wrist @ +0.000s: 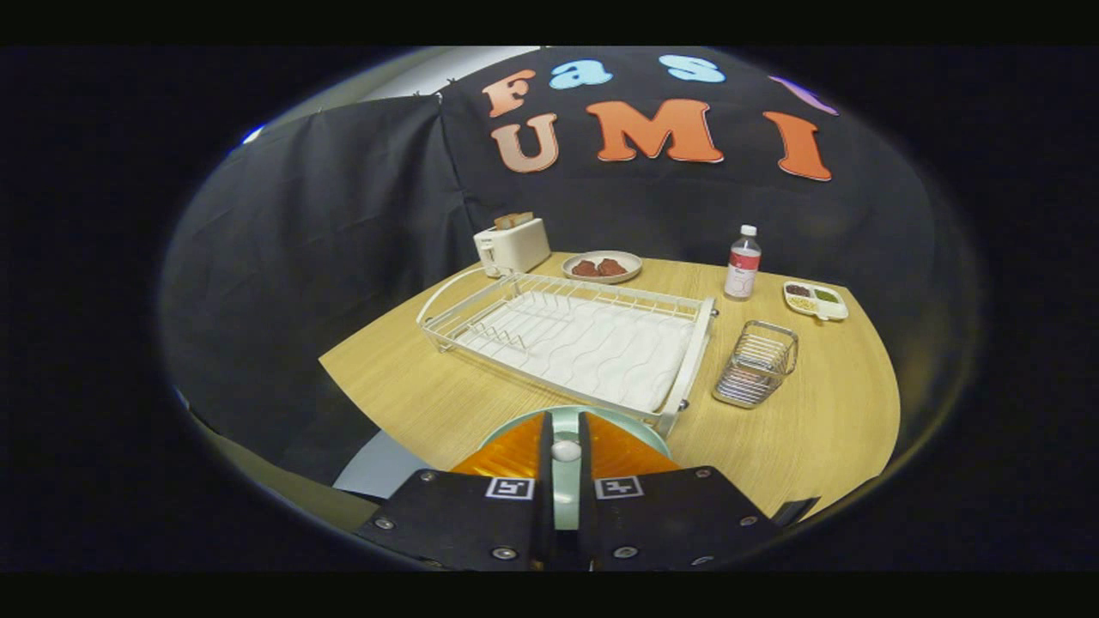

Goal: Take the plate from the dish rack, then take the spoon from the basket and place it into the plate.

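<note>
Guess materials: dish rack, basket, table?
Dish rack: white coated wire by the look, over a ribbed white plastic-looking tray.
Basket: bare metal wire, shiny.
Table: light wood grain, possibly laminate.
Tool is shut on the pale green plate.

Dish rack (571, 343) mid-table, basket (755, 363) right of it, toaster (513, 245) behind.

A pale green plate (573, 427) stands on edge, clamped between the gripper (566, 446) fingers, just in front of the rack (571, 341). The white wire rack lies flat on the wooden table. A small wire basket (756, 363) stands just right of the rack; no spoon can be made out in it.
</note>
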Action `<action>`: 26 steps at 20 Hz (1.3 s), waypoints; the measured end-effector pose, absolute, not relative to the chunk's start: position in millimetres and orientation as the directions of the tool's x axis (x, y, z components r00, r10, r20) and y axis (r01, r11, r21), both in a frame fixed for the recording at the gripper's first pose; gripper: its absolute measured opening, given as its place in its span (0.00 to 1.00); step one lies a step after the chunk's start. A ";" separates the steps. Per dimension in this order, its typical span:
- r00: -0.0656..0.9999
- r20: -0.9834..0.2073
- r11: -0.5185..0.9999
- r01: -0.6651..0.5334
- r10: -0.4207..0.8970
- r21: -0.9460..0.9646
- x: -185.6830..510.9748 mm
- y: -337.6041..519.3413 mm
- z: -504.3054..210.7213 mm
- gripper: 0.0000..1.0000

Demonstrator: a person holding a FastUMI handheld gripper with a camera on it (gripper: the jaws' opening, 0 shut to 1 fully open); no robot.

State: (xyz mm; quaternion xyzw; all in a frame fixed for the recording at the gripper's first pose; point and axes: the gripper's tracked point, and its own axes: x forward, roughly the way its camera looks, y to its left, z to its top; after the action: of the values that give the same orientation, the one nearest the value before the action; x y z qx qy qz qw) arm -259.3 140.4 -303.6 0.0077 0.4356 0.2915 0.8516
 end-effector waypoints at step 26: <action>0.602 -0.710 0.929 -0.275 0.366 0.246 -199.5 80.3 -278.3 0.25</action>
State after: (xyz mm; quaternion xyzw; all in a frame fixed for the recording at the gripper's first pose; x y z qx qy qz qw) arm -199.5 80.3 -278.3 0.0559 0.4084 0.1793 0.8933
